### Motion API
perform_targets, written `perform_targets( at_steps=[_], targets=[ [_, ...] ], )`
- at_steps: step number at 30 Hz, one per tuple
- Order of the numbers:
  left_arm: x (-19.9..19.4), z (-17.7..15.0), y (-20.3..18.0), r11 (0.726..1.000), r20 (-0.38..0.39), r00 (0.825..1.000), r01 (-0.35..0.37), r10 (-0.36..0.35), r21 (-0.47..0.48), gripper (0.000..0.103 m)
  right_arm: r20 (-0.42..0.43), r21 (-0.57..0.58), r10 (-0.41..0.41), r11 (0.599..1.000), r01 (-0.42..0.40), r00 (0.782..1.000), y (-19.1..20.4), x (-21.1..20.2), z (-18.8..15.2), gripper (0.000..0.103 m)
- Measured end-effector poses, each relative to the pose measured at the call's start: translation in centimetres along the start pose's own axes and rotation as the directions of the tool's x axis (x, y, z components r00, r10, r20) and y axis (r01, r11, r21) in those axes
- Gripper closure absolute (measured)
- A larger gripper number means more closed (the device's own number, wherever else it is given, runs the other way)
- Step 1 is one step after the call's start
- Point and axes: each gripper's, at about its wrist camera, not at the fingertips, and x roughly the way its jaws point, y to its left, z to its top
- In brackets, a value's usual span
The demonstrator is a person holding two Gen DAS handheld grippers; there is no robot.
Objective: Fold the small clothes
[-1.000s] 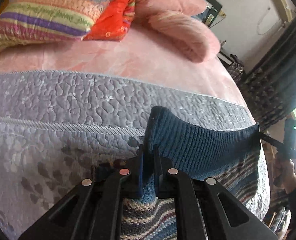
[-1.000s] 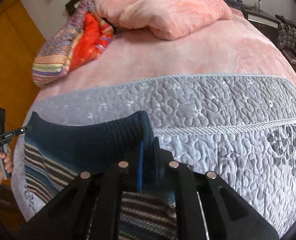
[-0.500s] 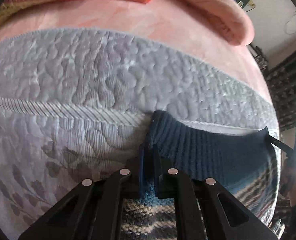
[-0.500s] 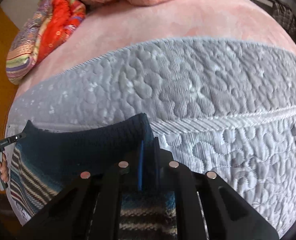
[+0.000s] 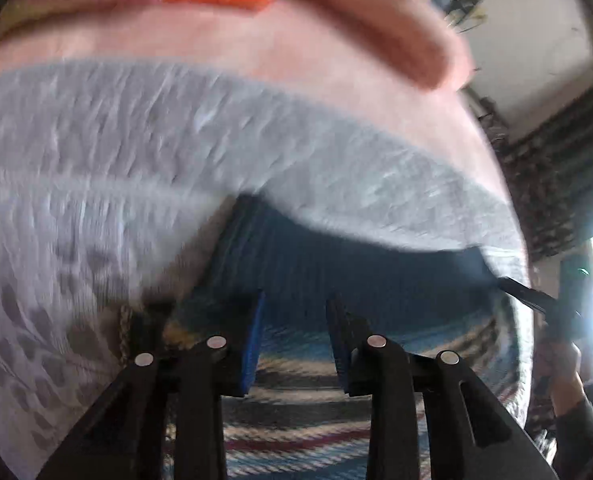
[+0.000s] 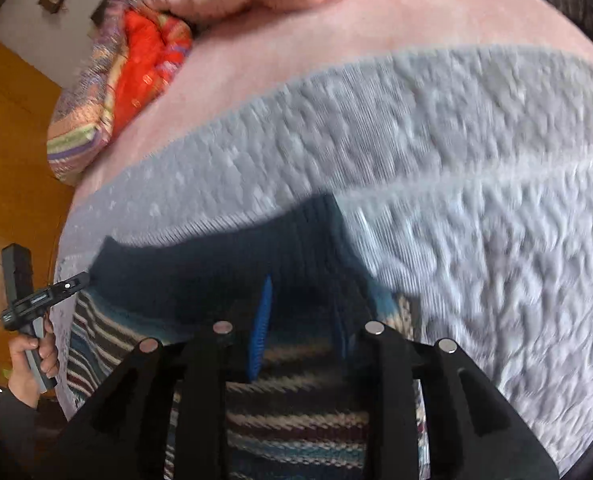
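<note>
A small knitted sweater (image 5: 356, 272) lies on the grey quilt, its dark blue ribbed hem folded over the striped body (image 6: 296, 420). My left gripper (image 5: 294, 320) is open, its fingers apart just above the hem's left corner. At the hem's other corner my right gripper (image 6: 302, 312) is also open, with the fabric lying loose between its blue pads (image 6: 262, 320). Each view shows the other gripper at the far corner of the hem: the right gripper (image 5: 536, 300) and the left gripper (image 6: 44, 296), each held by a hand. Both views are blurred.
The grey quilted cover (image 5: 176, 160) spreads over a pink bedspread (image 6: 376, 40). Pink pillows (image 5: 396, 40) and a striped and red bundle (image 6: 128, 80) lie at the head of the bed. An orange wooden cupboard (image 6: 8, 160) stands beside the bed, dark curtains (image 5: 556, 184) opposite.
Both grippers were shut on the corners of the blue hem; now both have opened and the hem lies on the striped body. Both cameras are moving.
</note>
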Motion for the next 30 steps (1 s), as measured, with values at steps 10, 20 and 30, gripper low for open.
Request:
perform_targets(
  at_steps=[10, 20, 30],
  targets=[
    [-3.6, -2.1, -0.1, 0.99, 0.049, 0.989, 0.141, -0.141, 0.01, 0.093, 0.005, 0.053, 0.138, 0.989, -0.138, 0.99, 0.0, -2.0, -1.6, 0.094],
    [-3.7, -5.9, 0.1, 0.998, 0.043, 0.997, 0.067, -0.068, 0.021, 0.097, -0.032, 0.014, 0.17, 0.985, -0.17, 0.985, 3.3, -1.7, -4.9, 0.094],
    [-2.3, -14.4, 0.0, 0.994, -0.036, 0.995, 0.095, -0.093, 0.045, 0.1, -0.135, -0.036, 0.2, 0.978, -0.206, 0.971, 7.3, 1.8, -10.9, 0.101]
  ],
)
